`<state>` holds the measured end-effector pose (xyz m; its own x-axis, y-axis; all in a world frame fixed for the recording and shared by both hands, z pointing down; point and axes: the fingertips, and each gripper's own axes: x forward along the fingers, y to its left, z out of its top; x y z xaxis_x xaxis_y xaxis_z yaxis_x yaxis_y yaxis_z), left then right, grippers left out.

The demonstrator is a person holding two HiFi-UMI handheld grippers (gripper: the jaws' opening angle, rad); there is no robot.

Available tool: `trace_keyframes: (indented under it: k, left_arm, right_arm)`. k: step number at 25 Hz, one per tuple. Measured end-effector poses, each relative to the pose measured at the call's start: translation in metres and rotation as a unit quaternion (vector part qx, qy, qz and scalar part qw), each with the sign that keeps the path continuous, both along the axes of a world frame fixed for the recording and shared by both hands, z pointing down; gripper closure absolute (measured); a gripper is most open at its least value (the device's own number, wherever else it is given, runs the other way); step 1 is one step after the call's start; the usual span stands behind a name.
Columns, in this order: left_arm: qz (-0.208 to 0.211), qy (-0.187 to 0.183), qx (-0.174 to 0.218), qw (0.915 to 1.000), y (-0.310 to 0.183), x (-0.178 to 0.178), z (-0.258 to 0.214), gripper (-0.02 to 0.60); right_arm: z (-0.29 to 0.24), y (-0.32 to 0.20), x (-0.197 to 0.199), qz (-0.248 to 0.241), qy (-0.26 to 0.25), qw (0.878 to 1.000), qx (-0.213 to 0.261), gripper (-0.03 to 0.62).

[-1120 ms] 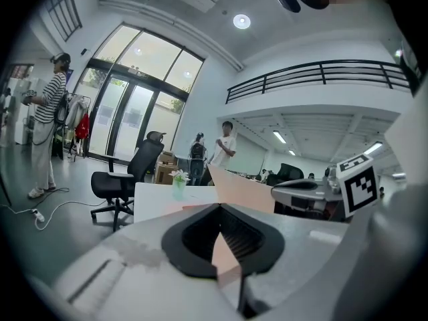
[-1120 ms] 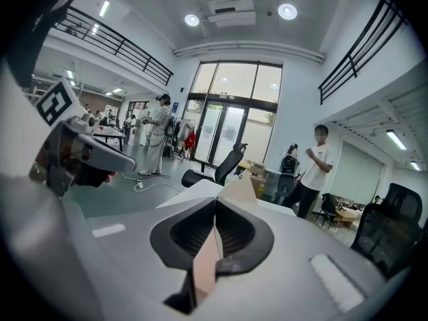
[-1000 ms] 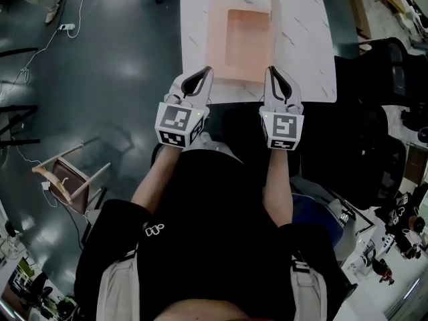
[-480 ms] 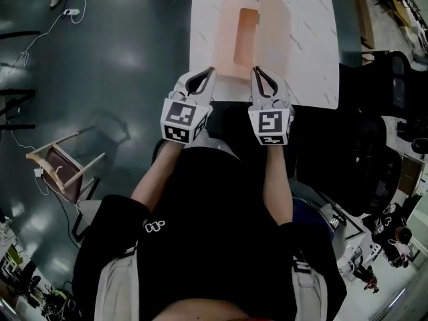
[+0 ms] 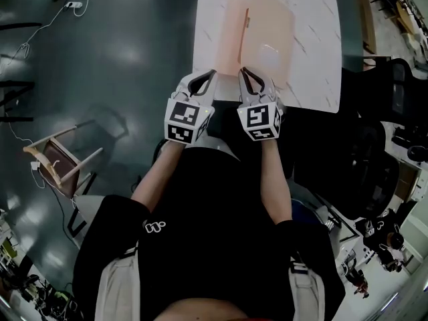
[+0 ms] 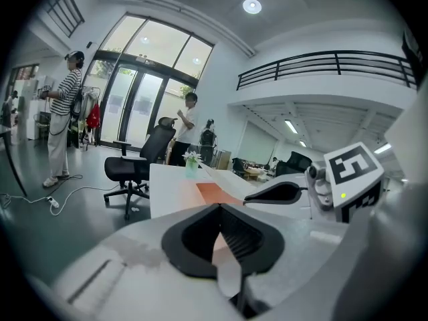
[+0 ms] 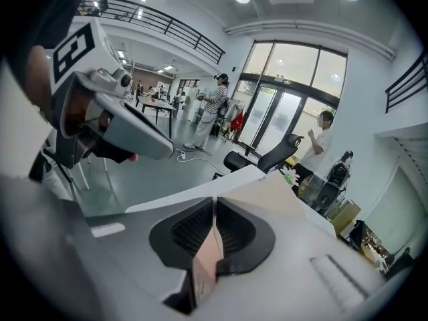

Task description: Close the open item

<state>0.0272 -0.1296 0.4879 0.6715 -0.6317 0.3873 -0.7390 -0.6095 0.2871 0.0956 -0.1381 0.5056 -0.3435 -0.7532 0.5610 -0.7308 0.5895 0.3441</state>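
Observation:
A flat pink cardboard box [image 5: 264, 42] lies on the white marble table [image 5: 314, 52]. Its lid is folded nearly flat over the base, with a narrow gap left along the left side [image 5: 245, 29]. My right gripper [image 5: 251, 80] is shut on the lid's near edge; pink card [image 7: 208, 249] shows between its jaws, which have just eased open a little. My left gripper [image 5: 202, 84] sits close beside it at the box's near left corner, shut on a thin pale edge of the box [image 6: 226, 246]. Each gripper appears in the other's view: the right gripper [image 6: 284, 192] and the left gripper [image 7: 130, 139].
A small vase of flowers [image 6: 192, 161] stands at the table's far end. Black office chairs [image 5: 374, 152] stand to the right and a wooden chair [image 5: 60, 169] lies on the dark floor to the left. People [image 6: 63, 112] stand far off by the glass doors.
The lid swung from upright at the box's right side over to the left and down onto the base. My right gripper moved left with it, ending next to the left gripper.

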Motion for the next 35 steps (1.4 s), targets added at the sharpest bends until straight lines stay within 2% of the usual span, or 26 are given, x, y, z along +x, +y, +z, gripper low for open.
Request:
trace_keyframes:
  k: [11,19,35]
  left_arm:
    - [0.005,0.004,-0.02,0.9998,0.003,-0.001,0.012,0.581]
    - [0.004,0.004,-0.026,0.9997,0.002,-0.004,0.016,0.581]
    - [-0.006,0.006,-0.035,0.9994,-0.003,-0.012,0.024,0.581]
  right_arm:
    - [0.036,0.001,-0.021,-0.051,0.027,0.997,-0.05,0.574]
    - [0.06,0.003,-0.029,-0.093,0.047,0.99,-0.09,0.571]
    - [0.093,0.007,-0.036,-0.137,0.069,0.977,-0.151,0.562]
